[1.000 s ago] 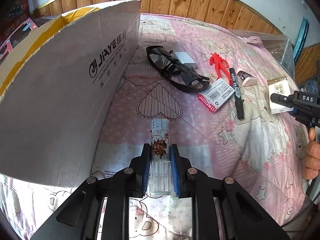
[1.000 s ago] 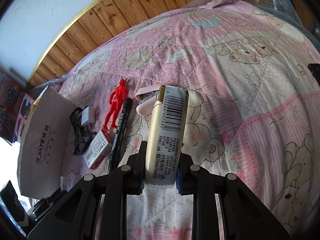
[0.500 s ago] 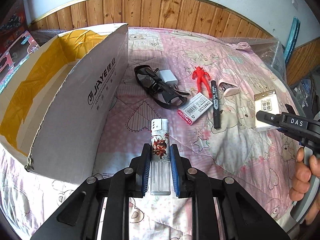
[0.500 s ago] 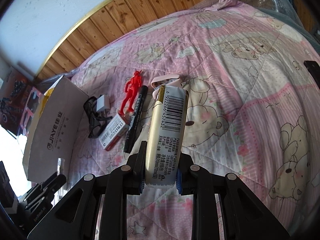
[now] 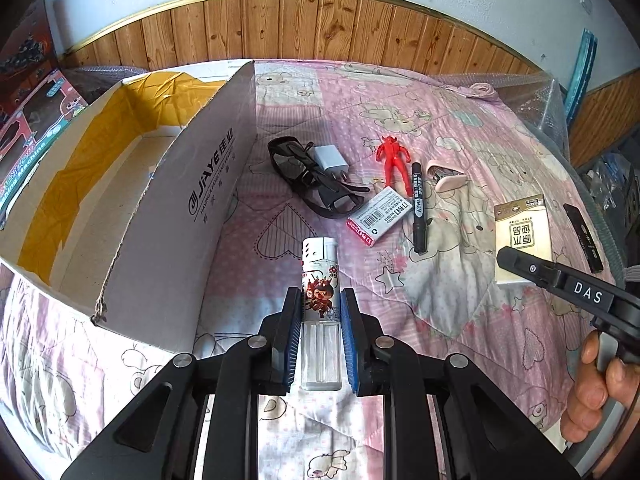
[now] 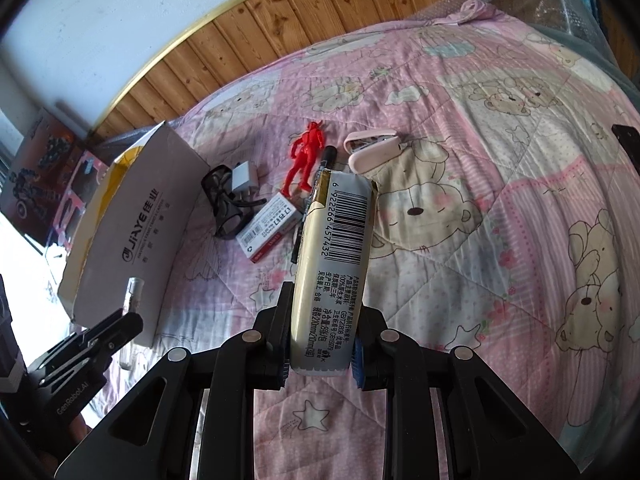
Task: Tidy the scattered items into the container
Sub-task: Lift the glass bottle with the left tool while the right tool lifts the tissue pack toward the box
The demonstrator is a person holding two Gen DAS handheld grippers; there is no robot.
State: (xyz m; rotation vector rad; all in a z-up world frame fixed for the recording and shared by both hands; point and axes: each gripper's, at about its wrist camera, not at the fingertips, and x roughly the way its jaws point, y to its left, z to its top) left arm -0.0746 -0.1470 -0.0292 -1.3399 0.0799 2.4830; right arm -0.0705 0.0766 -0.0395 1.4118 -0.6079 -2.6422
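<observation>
1. Left gripper (image 5: 320,312): pinching a clear lighter (image 5: 320,280) with a white cap and a cartoon print between blue pads, held above the near part of the quilt (image 5: 460,312).
2. Right gripper (image 6: 322,320): clamped on a cream tissue pack (image 6: 334,256) bearing a barcode "6 922266 457432"; arm marked "DAS" in the left wrist view.
3. Cardboard box (image 5: 168,208): open-topped, at the left edge of the quilt, yellow tape inside, side wall printed "JiAYE". Interior floor bare where visible.
4. Open room: bare quilt between box wall and lighter, and across the far right side.
5. Loose items mid-quilt, right of the box:
   - black glasses (image 5: 308,184) under a white charger plug (image 5: 330,160);
   - small white-and-red box (image 5: 380,216) with a barcode;
   - red figure (image 5: 394,160);
   - black marker (image 5: 418,208) touching the figure's leg;
   - pink stapler (image 5: 446,176).
6. Hand (image 5: 596,392) on the right gripper's handle at the near right edge.
</observation>
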